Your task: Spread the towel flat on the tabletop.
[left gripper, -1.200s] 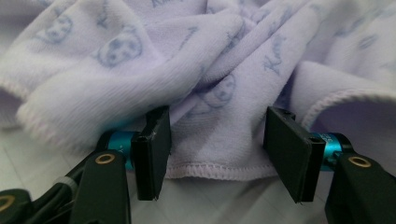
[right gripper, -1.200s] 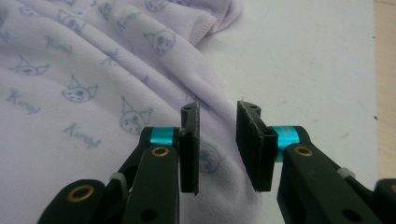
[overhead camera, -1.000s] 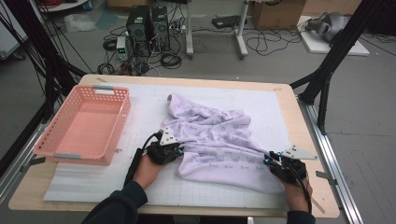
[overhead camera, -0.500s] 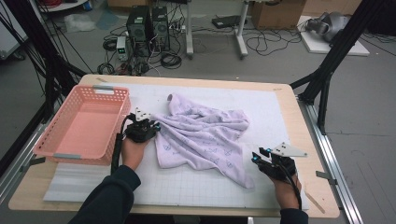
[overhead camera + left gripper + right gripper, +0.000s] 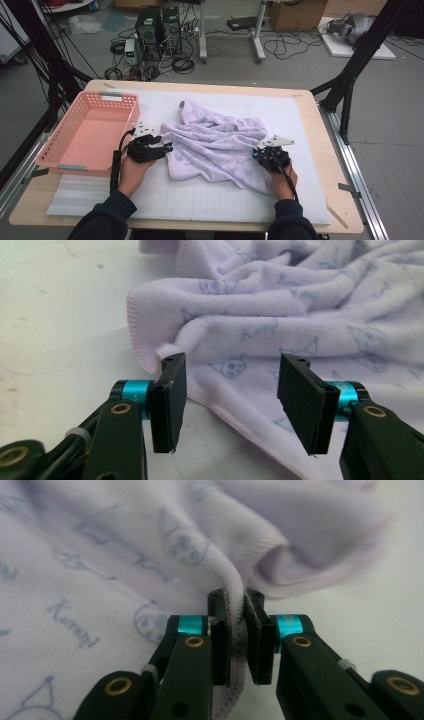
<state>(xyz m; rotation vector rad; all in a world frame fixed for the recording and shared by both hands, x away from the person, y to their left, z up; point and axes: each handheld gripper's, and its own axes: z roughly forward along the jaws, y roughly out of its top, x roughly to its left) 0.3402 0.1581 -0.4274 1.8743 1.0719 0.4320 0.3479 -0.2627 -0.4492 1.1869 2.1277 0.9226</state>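
Even, soft overhead light is falling on the pale wooden tabletop point(image 5: 320, 150) with faint shadows, while the lilac printed fleece cloth point(image 5: 100, 555) is blurring close to the right gripper view's lens.

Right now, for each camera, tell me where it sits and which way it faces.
High view: fixed above the person's side, looking forward and down on the table, pink basket and lilac towel; both forearms enter from below.
Left gripper view: rides the left gripper, looking along its parted fingers at the towel's hem.
Right gripper view: rides the right gripper, its fingers pinching a towel fold.
Shared: all three show the towel; the high view also shows both grippers.
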